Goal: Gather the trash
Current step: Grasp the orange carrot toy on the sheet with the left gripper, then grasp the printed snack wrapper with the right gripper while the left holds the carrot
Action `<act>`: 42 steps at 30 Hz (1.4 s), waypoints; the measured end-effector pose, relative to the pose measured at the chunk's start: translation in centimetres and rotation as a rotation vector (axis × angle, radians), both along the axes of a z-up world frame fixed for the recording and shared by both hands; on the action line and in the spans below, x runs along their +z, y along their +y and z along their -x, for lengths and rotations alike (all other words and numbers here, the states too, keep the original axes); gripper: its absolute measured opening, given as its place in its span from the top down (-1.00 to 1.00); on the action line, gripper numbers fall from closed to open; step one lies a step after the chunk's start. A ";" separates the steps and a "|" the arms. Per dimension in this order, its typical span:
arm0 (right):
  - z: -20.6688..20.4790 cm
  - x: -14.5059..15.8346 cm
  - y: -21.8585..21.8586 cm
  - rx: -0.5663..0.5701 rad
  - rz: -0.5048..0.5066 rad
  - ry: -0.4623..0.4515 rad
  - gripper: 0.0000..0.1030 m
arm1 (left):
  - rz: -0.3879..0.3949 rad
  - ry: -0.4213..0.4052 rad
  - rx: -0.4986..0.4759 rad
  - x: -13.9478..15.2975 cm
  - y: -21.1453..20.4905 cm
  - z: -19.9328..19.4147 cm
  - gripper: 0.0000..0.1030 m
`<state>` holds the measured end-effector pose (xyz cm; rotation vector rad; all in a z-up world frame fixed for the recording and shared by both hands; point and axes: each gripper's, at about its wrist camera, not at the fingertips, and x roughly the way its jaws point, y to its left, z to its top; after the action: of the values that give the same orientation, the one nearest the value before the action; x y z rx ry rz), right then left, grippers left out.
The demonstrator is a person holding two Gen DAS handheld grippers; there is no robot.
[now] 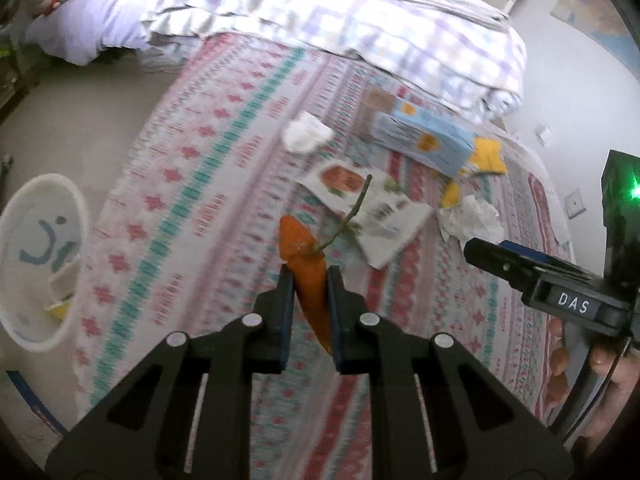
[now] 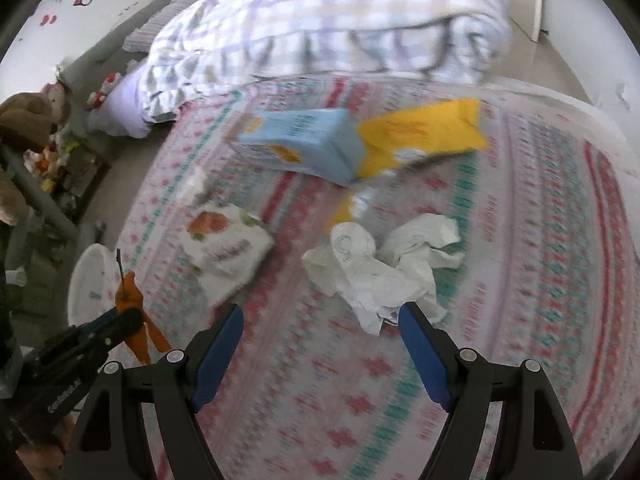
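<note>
My left gripper is shut on an orange peel with a thin stem and holds it above the patterned bedsheet; the peel also shows in the right wrist view. My right gripper is open and empty, just before a crumpled white tissue. On the bed lie a white printed wrapper, a light blue carton, a yellow packet and a small white tissue wad. A white bin stands on the floor left of the bed.
A folded checked quilt covers the far end of the bed. Stuffed toys and a grey frame stand at the left in the right wrist view. The white bin also shows there, holding some scraps.
</note>
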<state>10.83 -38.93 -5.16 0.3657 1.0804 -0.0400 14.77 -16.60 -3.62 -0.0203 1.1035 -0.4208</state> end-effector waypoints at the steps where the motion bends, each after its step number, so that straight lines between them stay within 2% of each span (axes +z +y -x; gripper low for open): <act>1: -0.5 0.0 0.5 0.011 -0.007 -0.008 -0.58 | 0.001 -0.002 0.010 0.2 0.4 -0.4 0.67; 4: -2.0 0.1 2.2 0.053 -0.037 -0.033 -0.58 | 0.002 -0.016 0.038 0.8 1.8 -1.3 0.67; 7: -3.7 0.2 4.6 0.144 -0.026 -0.051 -0.58 | 0.014 -0.023 0.068 1.2 3.1 -2.1 0.67; 12: -5.4 -0.1 8.6 0.271 0.147 -0.063 -0.65 | 0.041 -0.002 0.117 1.2 5.2 -3.1 0.67; 20: -7.5 -3.2 9.5 0.316 0.243 0.020 -0.65 | 0.030 0.020 0.135 0.6 6.5 -3.5 0.67; 26: -7.6 -3.5 8.9 0.329 0.222 0.006 -0.63 | 0.040 0.038 0.146 0.4 7.2 -3.6 0.67; 27: -7.7 -3.5 8.9 0.328 0.215 0.007 -0.53 | 0.040 0.036 0.147 0.5 7.3 -3.5 0.67; 28: -7.8 -3.5 8.9 0.326 0.217 0.005 -0.31 | 0.041 0.036 0.148 0.6 7.4 -3.5 0.67; 32: -7.4 -2.8 8.9 0.318 0.223 0.011 0.27 | 0.048 0.032 0.149 0.8 7.7 -3.1 0.67; 33: -7.3 -2.7 8.8 0.318 0.211 0.016 0.50 | 0.049 0.030 0.149 0.8 7.8 -3.0 0.67; 34: -7.2 -2.5 8.7 0.312 0.205 0.022 0.61 | 0.051 0.029 0.150 0.9 7.9 -2.8 0.67; 37: -6.6 -1.9 8.4 0.293 0.164 0.015 0.74 | 0.056 0.022 0.152 1.2 8.4 -2.5 0.67; 42: -5.6 0.1 7.3 0.285 -0.027 -0.041 0.76 | 0.066 0.014 0.171 1.6 9.5 -2.2 0.67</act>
<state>16.39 -31.61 -5.01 0.2331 1.0841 0.2350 16.93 -7.06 -2.04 -0.1749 1.0920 -0.3044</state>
